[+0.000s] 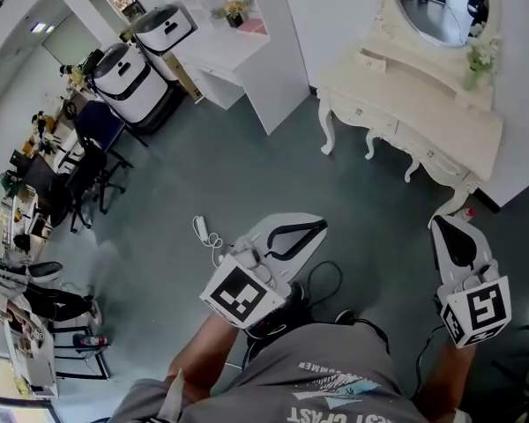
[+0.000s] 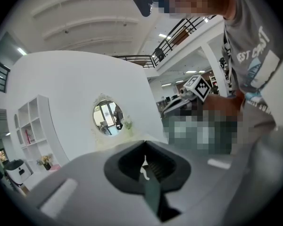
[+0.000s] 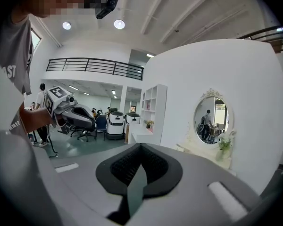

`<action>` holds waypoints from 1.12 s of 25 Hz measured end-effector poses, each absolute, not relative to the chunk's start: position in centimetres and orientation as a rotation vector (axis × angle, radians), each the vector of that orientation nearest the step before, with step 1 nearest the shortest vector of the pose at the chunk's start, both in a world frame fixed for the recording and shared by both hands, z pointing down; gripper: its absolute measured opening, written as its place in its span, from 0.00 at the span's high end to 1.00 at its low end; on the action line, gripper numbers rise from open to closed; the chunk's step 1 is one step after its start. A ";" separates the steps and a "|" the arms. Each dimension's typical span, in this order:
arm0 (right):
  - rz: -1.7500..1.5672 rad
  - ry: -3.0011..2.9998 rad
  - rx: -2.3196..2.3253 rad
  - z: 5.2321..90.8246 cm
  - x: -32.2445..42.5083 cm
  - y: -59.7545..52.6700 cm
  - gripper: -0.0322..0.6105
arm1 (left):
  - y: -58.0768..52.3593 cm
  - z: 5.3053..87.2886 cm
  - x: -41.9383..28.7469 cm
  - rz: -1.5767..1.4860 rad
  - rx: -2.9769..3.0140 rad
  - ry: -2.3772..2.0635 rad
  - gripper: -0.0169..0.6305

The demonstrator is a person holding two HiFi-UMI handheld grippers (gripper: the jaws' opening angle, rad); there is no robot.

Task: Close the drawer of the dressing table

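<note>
You held both grippers out ahead of your body, well apart, each tipped slightly below level. Your left gripper [image 1: 316, 226] had its jaws pressed together with nothing between them, and its marker cube [image 1: 241, 293] faced up toward your head. Your right gripper [image 1: 438, 224] was likewise closed and empty. Your left forearm [image 1: 198, 352] and right forearm [image 1: 441, 379] reached forward from your torso, elbows bent.

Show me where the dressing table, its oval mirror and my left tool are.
dressing table [image 1: 441, 117], head view, on its bare tabletop.
oval mirror [image 1: 436, 3], head view, on the glass.
left tool [image 1: 320, 226], head view, at its closed tips.
</note>
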State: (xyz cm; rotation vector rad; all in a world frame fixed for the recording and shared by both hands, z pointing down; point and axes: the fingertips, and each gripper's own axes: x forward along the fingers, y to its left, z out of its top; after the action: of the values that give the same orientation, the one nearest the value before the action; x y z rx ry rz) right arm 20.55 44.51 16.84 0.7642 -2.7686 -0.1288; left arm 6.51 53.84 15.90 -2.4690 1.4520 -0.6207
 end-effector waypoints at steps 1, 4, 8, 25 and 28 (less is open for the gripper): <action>-0.129 -2.766 0.771 16.8 20.6 44.5 0.95 | 53.9 15.9 6.5 -0.618 -2.468 1.449 0.97; -0.132 -2.756 0.798 16.5 20.3 44.4 0.95 | 53.7 15.7 6.0 -0.601 -2.469 1.424 0.97; -0.131 -2.716 0.854 17.0 20.1 43.1 0.95 | 51.6 16.0 5.3 -0.568 -2.492 1.374 0.97; -0.076 -2.543 1.223 16.3 14.0 34.8 0.95 | 37.4 16.1 -1.3 -0.475 -2.657 0.983 0.97; -0.067 -2.515 1.276 16.1 12.8 33.9 0.95 | 36.1 16.0 -2.4 -0.468 -2.668 0.916 0.97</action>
State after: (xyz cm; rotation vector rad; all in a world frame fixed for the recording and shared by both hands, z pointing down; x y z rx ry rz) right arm 12.85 33.89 16.10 1.2762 -2.5153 -0.0672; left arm -2.41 36.11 16.00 -2.6681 0.9164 -0.4677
